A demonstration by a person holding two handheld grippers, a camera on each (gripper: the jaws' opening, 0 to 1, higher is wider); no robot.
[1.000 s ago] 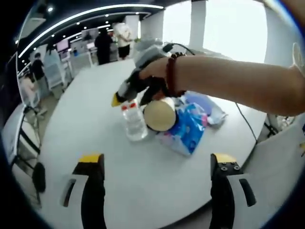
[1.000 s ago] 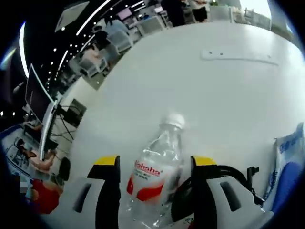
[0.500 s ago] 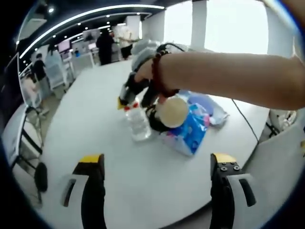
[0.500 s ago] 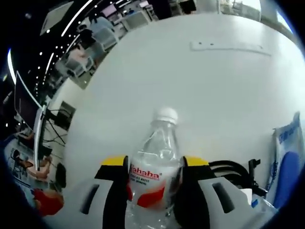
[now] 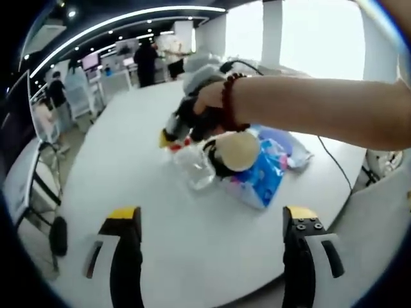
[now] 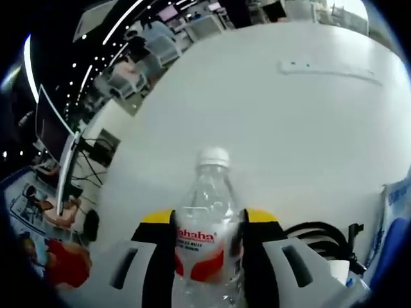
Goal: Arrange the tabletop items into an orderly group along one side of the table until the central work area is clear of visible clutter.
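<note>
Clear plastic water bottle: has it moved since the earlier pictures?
Yes. The clear plastic water bottle has tipped toward the blue tissue pack, held by the right gripper.

Bright windows (image 5: pixel 308 32), ceiling light strips (image 5: pixel 115 19), distant desks (image 6: pixel 192 29)

Left gripper (image 5: pixel 209 224): jaws spread wide, holding nothing. Right gripper (image 6: pixel 207 221): jaws clamped on the bottle (image 6: pixel 207 247). Right forearm (image 5: pixel 314 109) reaches in from the right, far of the left gripper.

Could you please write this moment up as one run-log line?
right gripper: shut on clear plastic water bottle | left gripper: open, holding nothing, above white table | bottle beside blue tissue pack | central clutter: not cleared
</note>
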